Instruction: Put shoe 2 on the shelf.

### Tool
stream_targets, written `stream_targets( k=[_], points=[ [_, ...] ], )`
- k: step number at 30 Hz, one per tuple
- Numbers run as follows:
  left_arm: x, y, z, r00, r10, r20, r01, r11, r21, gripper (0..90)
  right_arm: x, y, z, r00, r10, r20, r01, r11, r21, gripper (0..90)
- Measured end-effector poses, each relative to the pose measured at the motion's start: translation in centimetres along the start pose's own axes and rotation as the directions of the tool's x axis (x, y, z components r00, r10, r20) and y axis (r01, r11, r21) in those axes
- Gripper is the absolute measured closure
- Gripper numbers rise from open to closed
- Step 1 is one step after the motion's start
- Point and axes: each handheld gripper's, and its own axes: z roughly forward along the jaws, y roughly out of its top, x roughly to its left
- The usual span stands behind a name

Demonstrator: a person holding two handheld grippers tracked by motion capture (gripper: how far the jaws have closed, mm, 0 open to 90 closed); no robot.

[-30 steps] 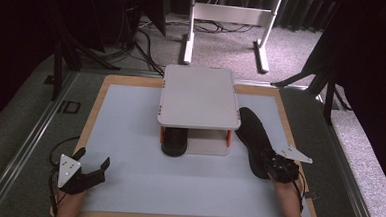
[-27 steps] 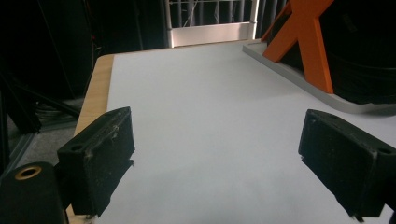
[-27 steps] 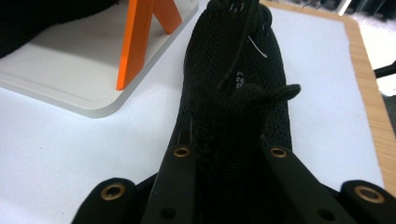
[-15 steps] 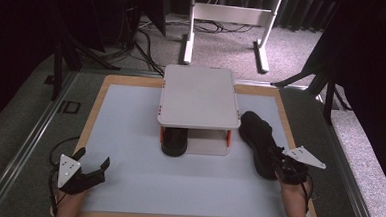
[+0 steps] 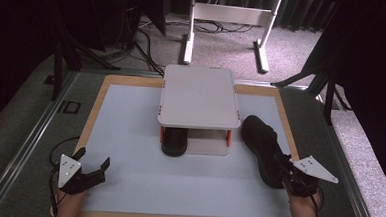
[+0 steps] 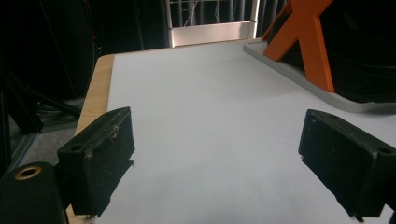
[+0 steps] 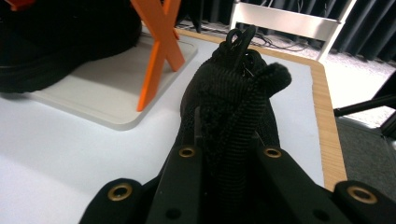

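A black shoe (image 5: 260, 142) lies on the white mat to the right of a low white shelf (image 5: 199, 96), toe pointing away from me. My right gripper (image 5: 284, 169) is shut on its heel; in the right gripper view the jaws clamp the heel collar of the shoe (image 7: 233, 98). A second black shoe (image 5: 174, 140) stands under the shelf on its base plate (image 7: 107, 93), beside an orange X-shaped support (image 7: 161, 46). My left gripper (image 5: 94, 159) rests open at the near left of the mat, its pads (image 6: 100, 156) wide apart over bare mat.
The mat sits in a wooden-edged table (image 5: 97, 103). The shelf's orange support (image 6: 306, 42) and the shoe under it (image 6: 364, 56) lie ahead right of the left gripper. A white stand (image 5: 226, 15) and cables are on the floor beyond.
My right gripper has drawn the shoe a little to the right and toward the near edge. The left gripper has stayed put.
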Motion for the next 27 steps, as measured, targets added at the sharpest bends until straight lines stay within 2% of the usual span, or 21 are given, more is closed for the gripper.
stream_targets(
  k=[9, 16, 24, 27],
  points=[
    [0.0, 0.0, 0.0, 1.0000, 0.002, -0.001, -0.002, 1.0000, 0.002, 10.6, 1.5, 0.2, -3.2, 0.9995, -0.026, -0.019, 0.025, 0.999, -0.038, 85.4],
    [0.0, 0.0, 0.0, 1.0000, 0.006, -0.003, -0.005, 1.0000, 0.004, 10.6, 3.1, 0.2, -5.6, 0.9967, -0.046, -0.066, 0.043, 0.998, -0.047, 85.4],
    [0.0, 0.0, 0.0, 1.0000, 0.006, -0.002, -0.006, 1.0000, 0.004, 10.6, 4.6, 0.2, -6.9, 0.9921, -0.067, -0.106, 0.062, 0.997, -0.049, 85.4],
    [0.0, 0.0, 0.0, 1.0000, 0.005, -0.002, -0.005, 1.0000, 0.005, 10.6, 5.2, 0.2, -7.0, 0.9886, -0.066, -0.135, 0.059, 0.997, -0.055, 85.4]
  ],
)
